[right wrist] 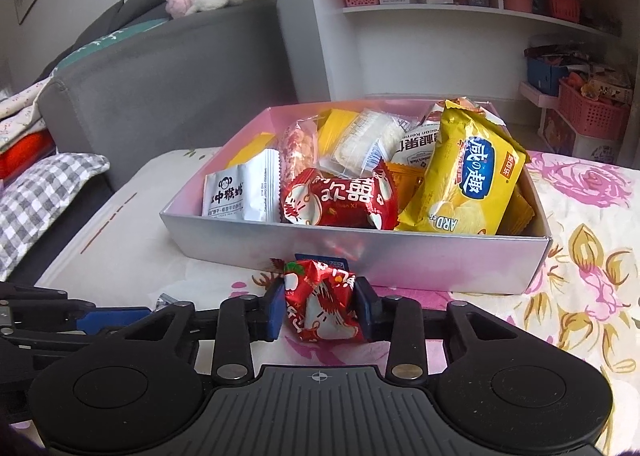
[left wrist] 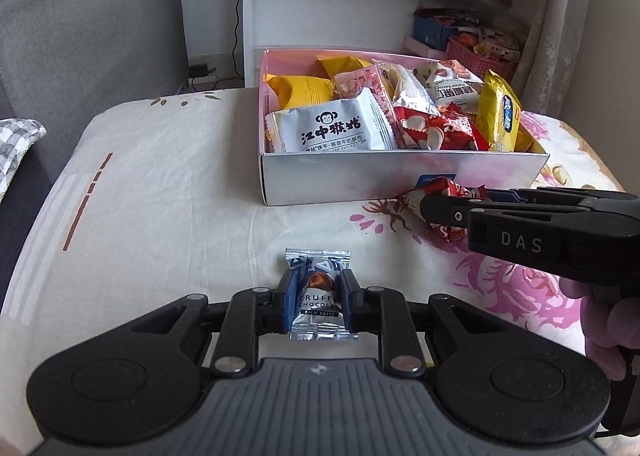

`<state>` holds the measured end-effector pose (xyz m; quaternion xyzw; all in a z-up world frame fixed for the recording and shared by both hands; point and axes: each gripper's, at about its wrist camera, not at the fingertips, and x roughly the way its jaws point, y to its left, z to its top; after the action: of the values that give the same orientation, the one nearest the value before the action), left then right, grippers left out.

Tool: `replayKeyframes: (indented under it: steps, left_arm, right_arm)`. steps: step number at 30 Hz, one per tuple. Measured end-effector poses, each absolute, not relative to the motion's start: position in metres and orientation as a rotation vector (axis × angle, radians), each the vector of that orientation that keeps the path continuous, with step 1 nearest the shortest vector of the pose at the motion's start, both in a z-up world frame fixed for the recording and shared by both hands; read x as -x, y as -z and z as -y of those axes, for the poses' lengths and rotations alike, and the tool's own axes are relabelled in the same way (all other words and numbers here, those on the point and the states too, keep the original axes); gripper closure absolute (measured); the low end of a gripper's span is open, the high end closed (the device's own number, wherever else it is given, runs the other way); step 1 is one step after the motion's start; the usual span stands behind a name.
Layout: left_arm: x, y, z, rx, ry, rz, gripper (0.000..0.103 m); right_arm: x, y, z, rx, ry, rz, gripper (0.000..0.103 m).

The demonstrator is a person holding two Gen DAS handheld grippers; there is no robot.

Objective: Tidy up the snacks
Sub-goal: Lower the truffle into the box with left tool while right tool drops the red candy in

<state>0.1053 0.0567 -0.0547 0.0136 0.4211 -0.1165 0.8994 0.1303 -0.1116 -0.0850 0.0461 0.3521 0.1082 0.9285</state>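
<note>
My left gripper (left wrist: pixel 317 298) is shut on a silver truffle chocolate packet (left wrist: pixel 318 292) on the floral cloth, near the table's front. My right gripper (right wrist: pixel 320 302) is shut on a red wrapped snack (right wrist: pixel 320 302), just in front of the box's near wall; it also shows in the left wrist view (left wrist: pixel 436 207). The open box (right wrist: pixel 360 252), silver outside and pink inside, holds several snack packets: a white monkey-logo packet (left wrist: pixel 332 129), a red packet (right wrist: pixel 340 197), a yellow chips bag (right wrist: pixel 468 179).
A floral cloth (left wrist: pixel 160 195) covers the table. A grey sofa (right wrist: pixel 160 95) stands at the left with a checked cushion (right wrist: pixel 36 199). A white shelf unit (right wrist: pixel 440 15) with pink baskets stands behind the box.
</note>
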Motion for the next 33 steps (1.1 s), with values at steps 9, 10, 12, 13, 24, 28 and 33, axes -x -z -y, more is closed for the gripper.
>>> replayKeyframes:
  steps: [9, 10, 12, 13, 24, 28, 33]
  left_arm:
    - [-0.103, 0.037, -0.061, 0.013, 0.239, -0.832, 0.084]
    - [-0.102, 0.035, -0.061, 0.017, 0.237, -0.825, 0.084]
    - [-0.102, 0.031, -0.061, 0.030, 0.237, -0.814, 0.084]
    - [-0.102, 0.028, -0.061, 0.038, 0.239, -0.809, 0.084]
    - [-0.107, -0.006, -0.050, 0.031, 0.249, -0.696, 0.084]
    - [-0.120, -0.013, -0.046, 0.033, 0.253, -0.667, 0.084]
    - [-0.139, -0.013, -0.040, 0.038, 0.253, -0.649, 0.084]
  right_arm:
    - [-0.111, 0.068, 0.117, -0.120, -0.263, -0.721, 0.072]
    - [-0.108, 0.065, 0.118, -0.122, -0.267, -0.716, 0.072]
    - [-0.103, 0.058, 0.120, -0.128, -0.271, -0.707, 0.072]
    - [-0.101, 0.055, 0.122, -0.130, -0.271, -0.703, 0.072]
    - [-0.096, 0.001, 0.163, -0.179, -0.212, -0.599, 0.072]
    - [-0.100, -0.017, 0.182, -0.205, -0.175, -0.551, 0.072]
    - [-0.113, -0.020, 0.197, -0.253, -0.144, -0.538, 0.072]
